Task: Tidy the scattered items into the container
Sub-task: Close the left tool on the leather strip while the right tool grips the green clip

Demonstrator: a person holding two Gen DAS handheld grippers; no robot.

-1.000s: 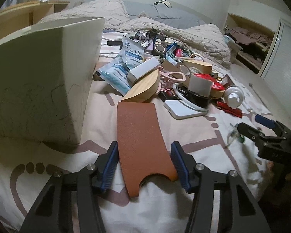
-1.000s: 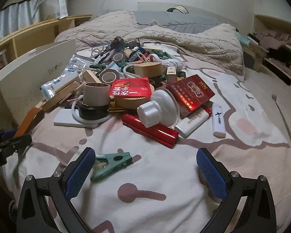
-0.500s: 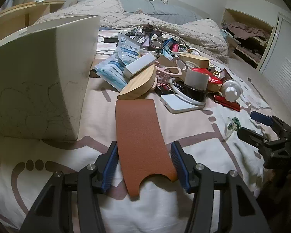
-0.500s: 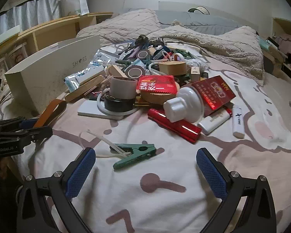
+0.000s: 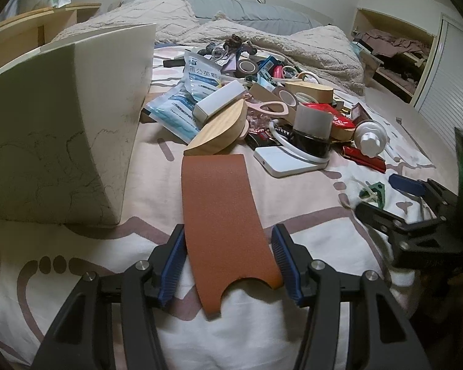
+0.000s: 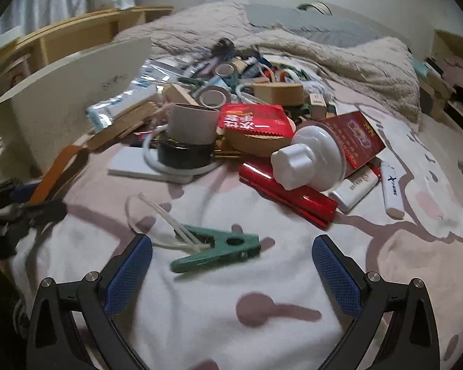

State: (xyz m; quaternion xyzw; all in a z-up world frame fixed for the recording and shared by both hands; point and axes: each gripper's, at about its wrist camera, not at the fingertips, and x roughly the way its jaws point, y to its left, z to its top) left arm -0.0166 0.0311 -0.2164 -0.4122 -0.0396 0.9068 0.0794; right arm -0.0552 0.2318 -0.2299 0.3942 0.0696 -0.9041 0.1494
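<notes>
My left gripper is shut on a brown leather strip with a notched end, held just above the bedsheet. The white box container stands to its left; it also shows in the right wrist view. My right gripper is open wide and empty, with a green clothes peg holding white zip ties lying between its fingers. The peg also shows in the left wrist view. A pile of scattered items lies beyond it.
In the pile are a white knob cap, a red tube, a power bank, tape rolls, a wooden piece and blue packets. Rumpled blankets lie behind. A shelf runs along the left.
My right gripper has moved forward and down towards the green peg, which now lies between its open fingers. My left gripper keeps hold of the leather strip and has barely moved.
</notes>
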